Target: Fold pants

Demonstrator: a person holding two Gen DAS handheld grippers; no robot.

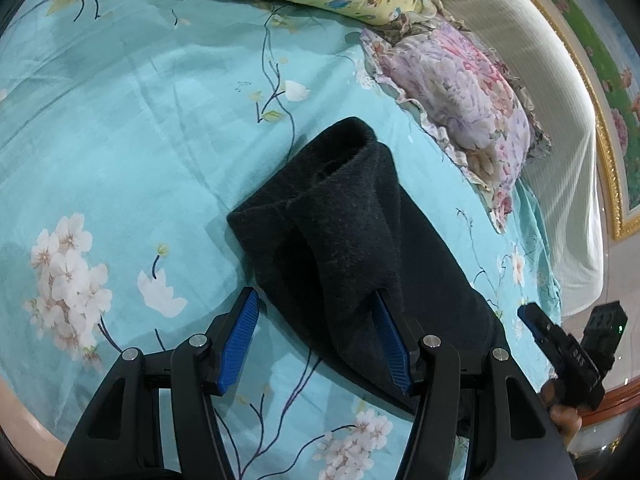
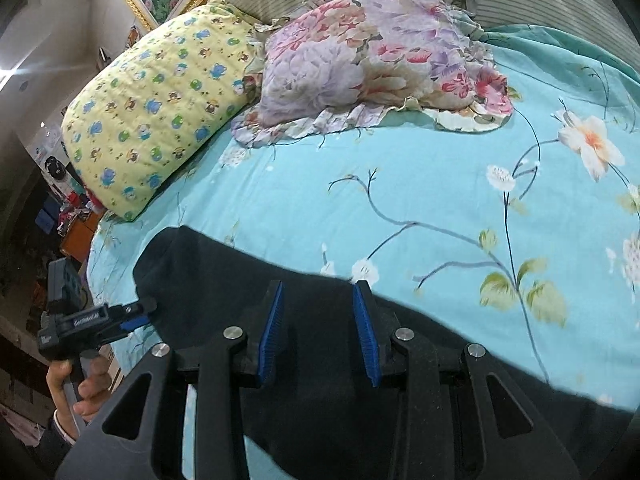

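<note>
The black fleece pants (image 1: 340,232) lie on the turquoise floral bedsheet (image 1: 120,140), bunched into a long strip with a rolled end at the far side. My left gripper (image 1: 316,296) is open, its left finger on the sheet and its right finger against the pants' near edge. In the right wrist view the pants (image 2: 224,280) spread as a dark band under my right gripper (image 2: 318,286), which is open just above the cloth. The right gripper also shows in the left wrist view (image 1: 560,340). The left gripper shows in the right wrist view (image 2: 132,316).
A yellow cartoon-print pillow (image 2: 156,108) and a pink-purple floral pillow (image 2: 372,56) lie at the head of the bed. A striped headboard cushion (image 1: 532,120) and a gold-framed picture (image 1: 600,100) stand behind. The bed's edge drops to a cluttered floor at the left (image 2: 60,232).
</note>
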